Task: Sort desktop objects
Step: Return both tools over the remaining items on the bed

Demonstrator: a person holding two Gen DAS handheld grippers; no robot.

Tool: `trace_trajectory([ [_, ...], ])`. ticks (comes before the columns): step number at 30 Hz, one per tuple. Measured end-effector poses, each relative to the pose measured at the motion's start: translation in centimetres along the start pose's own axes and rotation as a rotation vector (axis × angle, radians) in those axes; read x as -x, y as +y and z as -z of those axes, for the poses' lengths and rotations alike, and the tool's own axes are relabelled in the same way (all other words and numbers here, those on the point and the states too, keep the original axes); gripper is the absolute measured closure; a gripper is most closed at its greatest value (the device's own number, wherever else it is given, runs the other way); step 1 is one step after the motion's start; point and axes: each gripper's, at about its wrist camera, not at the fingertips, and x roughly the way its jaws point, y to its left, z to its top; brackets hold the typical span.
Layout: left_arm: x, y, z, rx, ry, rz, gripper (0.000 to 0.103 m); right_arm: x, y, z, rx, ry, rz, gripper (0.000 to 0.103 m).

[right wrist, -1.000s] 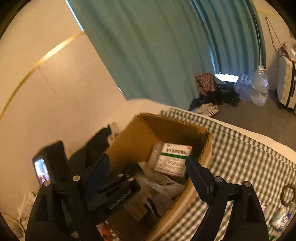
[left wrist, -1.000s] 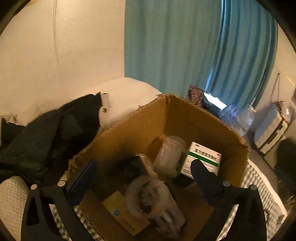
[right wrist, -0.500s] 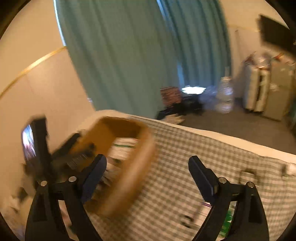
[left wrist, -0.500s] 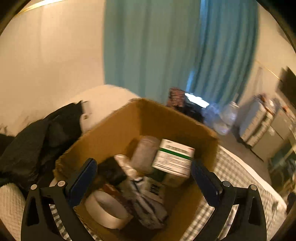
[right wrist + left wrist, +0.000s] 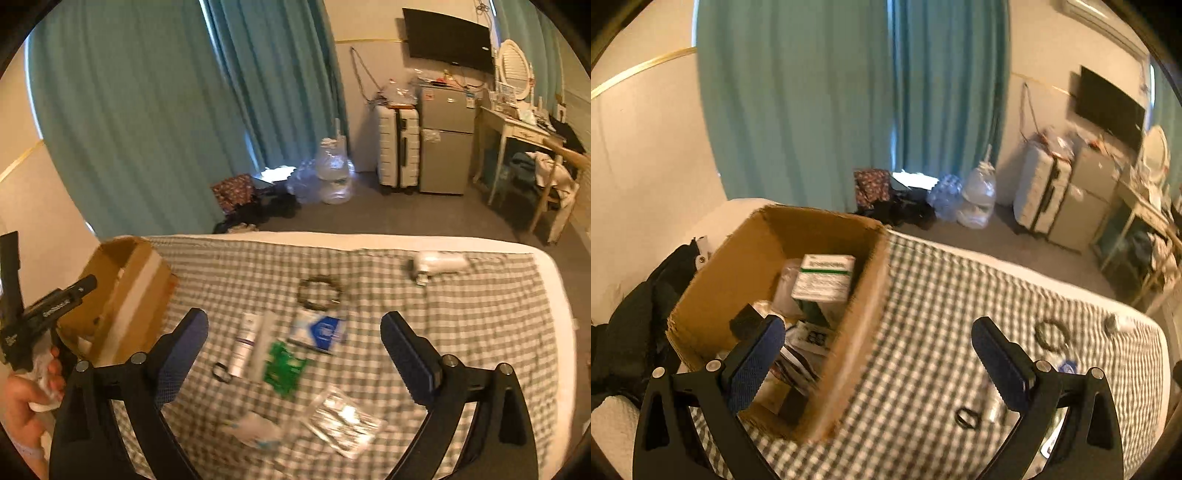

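A brown cardboard box (image 5: 746, 266) stands on the left of the checked cloth (image 5: 942, 314), holding a white-and-green medicine box (image 5: 823, 280) and other small items. My left gripper (image 5: 877, 332) is open above the box's right wall, with nothing gripped. My right gripper (image 5: 293, 321) hangs over the loose items, its jaws opening and empty. Below it lie a white tube (image 5: 245, 341), a blue-and-white packet (image 5: 321, 330), a green packet (image 5: 284, 367), a bead bracelet (image 5: 319, 293), a black hair tie (image 5: 221, 371) and a clear plastic bag (image 5: 341, 417).
A white object (image 5: 437, 264) lies near the cloth's far right edge. A hand (image 5: 22, 398) holds the left gripper's frame (image 5: 48, 306) beside the box (image 5: 125, 295). Dark clothing (image 5: 635, 325) is piled left of the box. Teal curtains, suitcases and a fridge stand beyond the bed.
Both views have swung right, away from the inside of the box. The right gripper has left the box and now hangs over the loose items on the cloth, its jaws a little wider.
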Motion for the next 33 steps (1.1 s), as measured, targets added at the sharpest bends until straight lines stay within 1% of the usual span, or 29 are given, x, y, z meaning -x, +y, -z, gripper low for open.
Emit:
trace_trajectory([
  [2, 0.9, -1.2, 0.5, -0.010, 0.002, 0.021, 0.000, 0.6, -1.9, 0.4, -0.011, 0.019, -0.004, 0.008],
  [4, 1.7, -2.7, 1.1, -0.028, 0.005, 0.044, 0.000, 1.0, -3.4, 0.7, -0.025, 0.046, -0.031, 0.008],
  [7, 2.6, -4.6, 1.9, -0.043, 0.022, 0.083, 0.000, 1.0, -5.0, 1.9, -0.043, 0.084, -0.016, 0.008],
  [9, 2.8, -5.7, 2.5, -0.048, 0.046, 0.110, 0.000, 0.7, -6.1, 2.5, -0.070, 0.089, 0.000, 0.008],
  [10, 2.8, -6.1, 2.8, -0.049, 0.054, 0.114, 0.000, 0.6, -6.5, 2.7, -0.085, 0.091, 0.003, 0.008],
  [13, 2.2, -7.5, 3.7, -0.073, 0.088, 0.115, 0.000, 0.4, -7.6, 2.7, -0.123, 0.096, -0.022, 0.008],
  [16, 1.4, -8.7, 4.5, -0.119, 0.123, 0.115, 0.000, -0.2, -7.9, 2.8, -0.120, 0.105, 0.002, 0.008],
  [18, 1.0, -9.2, 5.0, -0.136, 0.130, 0.117, 0.000, -0.7, -8.0, 2.9, -0.113, 0.122, 0.008, 0.008],
  [22, -0.3, -10.1, 5.6, -0.159, 0.161, 0.125, 0.000, -2.4, -8.2, 3.3, -0.104, 0.165, 0.020, 0.008],
  [28, -2.4, -11.4, 6.8, -0.191, 0.206, 0.136, 0.000, -3.8, -8.4, 3.3, -0.090, 0.180, 0.031, 0.008],
  [33, -4.7, -12.5, 7.5, -0.204, 0.248, 0.162, 0.000, -5.7, -8.3, 3.4, -0.080, 0.205, 0.019, 0.008],
])
